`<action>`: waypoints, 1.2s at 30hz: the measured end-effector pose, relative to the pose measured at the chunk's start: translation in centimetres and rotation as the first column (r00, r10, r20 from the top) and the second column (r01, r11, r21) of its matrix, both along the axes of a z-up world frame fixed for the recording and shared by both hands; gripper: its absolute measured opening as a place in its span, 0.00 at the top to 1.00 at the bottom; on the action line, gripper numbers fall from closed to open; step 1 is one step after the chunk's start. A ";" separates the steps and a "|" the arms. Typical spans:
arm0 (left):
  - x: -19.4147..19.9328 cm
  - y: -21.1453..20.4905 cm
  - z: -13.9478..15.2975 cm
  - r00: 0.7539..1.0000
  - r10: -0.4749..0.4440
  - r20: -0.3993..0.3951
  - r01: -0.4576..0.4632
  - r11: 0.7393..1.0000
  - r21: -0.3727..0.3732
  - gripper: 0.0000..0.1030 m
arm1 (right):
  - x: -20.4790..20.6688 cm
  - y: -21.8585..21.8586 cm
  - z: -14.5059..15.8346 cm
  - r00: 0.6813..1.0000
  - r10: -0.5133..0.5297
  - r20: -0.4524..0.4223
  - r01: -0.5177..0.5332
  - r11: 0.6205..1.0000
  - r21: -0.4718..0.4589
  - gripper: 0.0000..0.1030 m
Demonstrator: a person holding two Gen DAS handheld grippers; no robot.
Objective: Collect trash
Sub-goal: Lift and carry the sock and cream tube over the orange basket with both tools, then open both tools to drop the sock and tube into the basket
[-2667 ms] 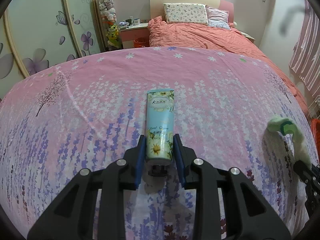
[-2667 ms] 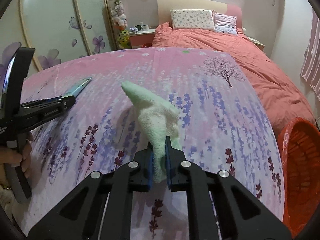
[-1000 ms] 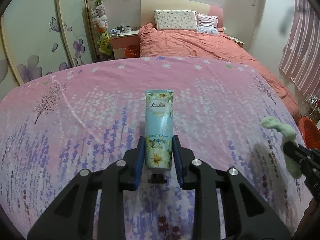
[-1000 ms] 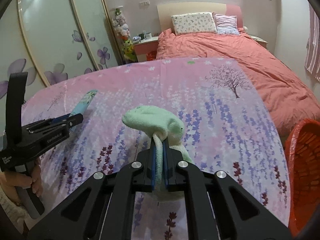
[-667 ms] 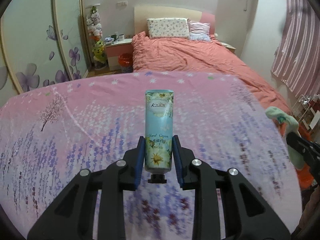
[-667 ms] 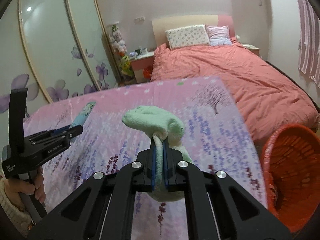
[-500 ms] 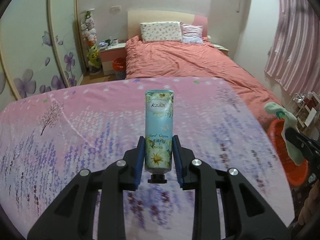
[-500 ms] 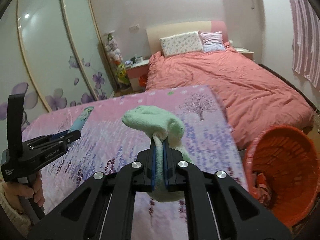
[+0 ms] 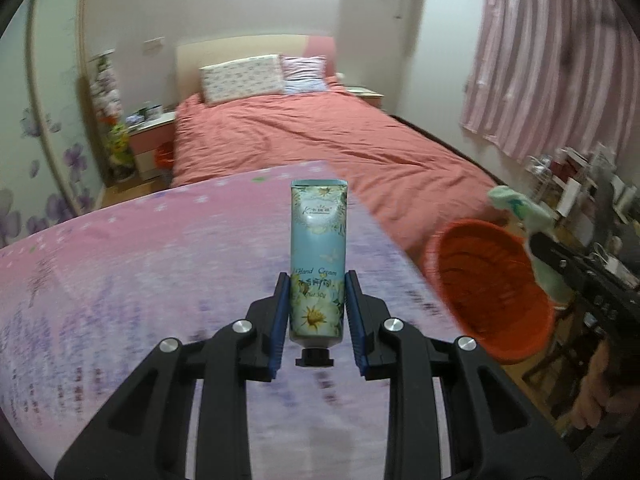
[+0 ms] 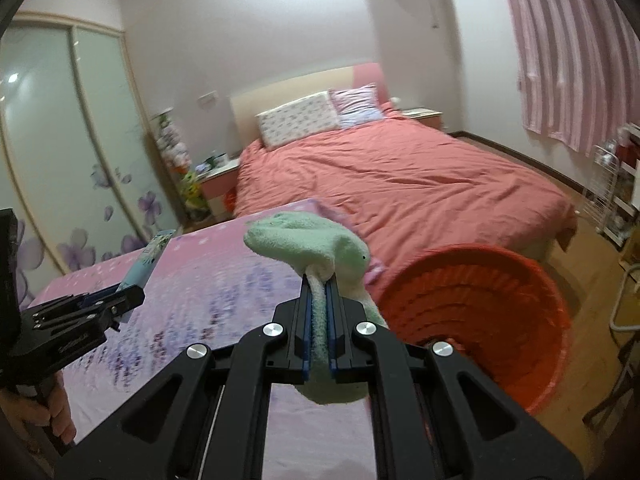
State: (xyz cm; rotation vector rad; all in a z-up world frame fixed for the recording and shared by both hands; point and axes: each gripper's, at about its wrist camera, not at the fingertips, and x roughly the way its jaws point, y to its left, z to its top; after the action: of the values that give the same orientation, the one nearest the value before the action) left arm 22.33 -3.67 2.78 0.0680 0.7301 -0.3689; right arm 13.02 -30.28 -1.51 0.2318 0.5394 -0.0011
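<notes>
Open-topped red basket point(image 10: 532, 280) beside table edge point(image 10: 352, 220)

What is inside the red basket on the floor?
In the right wrist view, the red basket shows only its ribbed inner wall. Its bottom is hidden behind the right tool and the green cloth that it holds.

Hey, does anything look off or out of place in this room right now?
Nothing looks spilled or broken. One oddity: the trash being carried is an intact-looking hand cream tube in the left gripper and a green sock in the right gripper, near the orange basket.
</notes>
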 end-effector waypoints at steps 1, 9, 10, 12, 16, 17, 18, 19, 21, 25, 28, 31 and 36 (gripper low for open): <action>-0.2 -1.6 0.0 1.000 -0.029 -0.001 0.029 1.000 -0.006 0.73 | -0.1 -0.5 -0.2 1.000 -0.014 -0.002 0.014 1.000 0.001 0.94; -1.1 -10.8 -1.7 0.981 -0.192 -0.027 0.191 0.981 -0.030 0.73 | -0.3 -5.9 -1.9 0.992 -0.128 -0.018 0.129 0.991 0.033 0.94; -1.2 -11.9 -2.1 0.977 -0.209 -0.033 0.208 0.978 -0.031 0.73 | -0.3 -6.3 -2.0 0.991 -0.136 -0.020 0.137 0.990 0.040 0.94; -1.2 -14.0 -2.8 0.969 -0.241 -0.048 0.239 0.970 -0.036 0.73 | -0.2 -7.4 -2.3 0.988 -0.151 -0.025 0.152 0.987 0.054 0.94; -1.1 -17.7 -4.4 0.955 -0.289 -0.073 0.287 0.957 -0.029 0.73 | 0.3 -9.6 -3.2 0.984 -0.173 -0.039 0.175 0.981 0.084 0.94; -1.0 -18.8 -4.9 0.951 -0.299 -0.079 0.298 0.954 -0.027 0.73 | 0.5 -10.0 -3.4 0.984 -0.175 -0.044 0.178 0.980 0.093 0.93; -0.8 -19.6 -5.4 0.949 -0.305 -0.086 0.304 0.952 -0.021 0.73 | 0.7 -10.3 -3.7 0.983 -0.178 -0.048 0.182 0.978 0.102 0.92; -0.6 -20.2 -5.7 0.948 -0.306 -0.092 0.305 0.952 -0.017 0.73 | 1.0 -10.7 -4.0 0.983 -0.177 -0.054 0.182 0.977 0.112 0.92; 0.1 -20.8 -6.5 0.948 -0.299 -0.109 0.299 0.954 -0.016 0.71 | 1.6 -11.4 -4.7 0.984 -0.166 -0.072 0.175 0.975 0.141 0.82; 1.2 -21.1 -7.9 0.950 -0.283 -0.133 0.283 0.959 -0.021 0.56 | 1.8 -12.4 -5.5 0.981 -0.173 -0.088 0.186 0.970 0.155 0.56; 1.2 -20.6 -8.2 0.952 -0.274 -0.134 0.275 0.961 -0.010 0.54 | 1.1 -12.2 -5.7 0.979 -0.183 -0.085 0.193 0.973 0.130 0.42; 0.9 -19.5 -8.0 0.958 -0.258 -0.125 0.260 0.966 -0.002 0.44 | 0.0 -11.6 -5.3 0.976 -0.207 -0.066 0.212 0.973 0.096 0.31; -0.9 -15.5 -6.8 0.974 -0.210 -0.083 0.209 0.978 -0.014 0.17 | -2.4 -9.9 -3.9 0.967 -0.253 -0.011 0.253 0.968 -0.005 0.19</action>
State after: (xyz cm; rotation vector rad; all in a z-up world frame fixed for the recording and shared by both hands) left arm 21.45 -19.22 -4.00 0.1264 0.8082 -0.5780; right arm 10.60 -40.20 -5.43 0.2965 0.5181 -0.2515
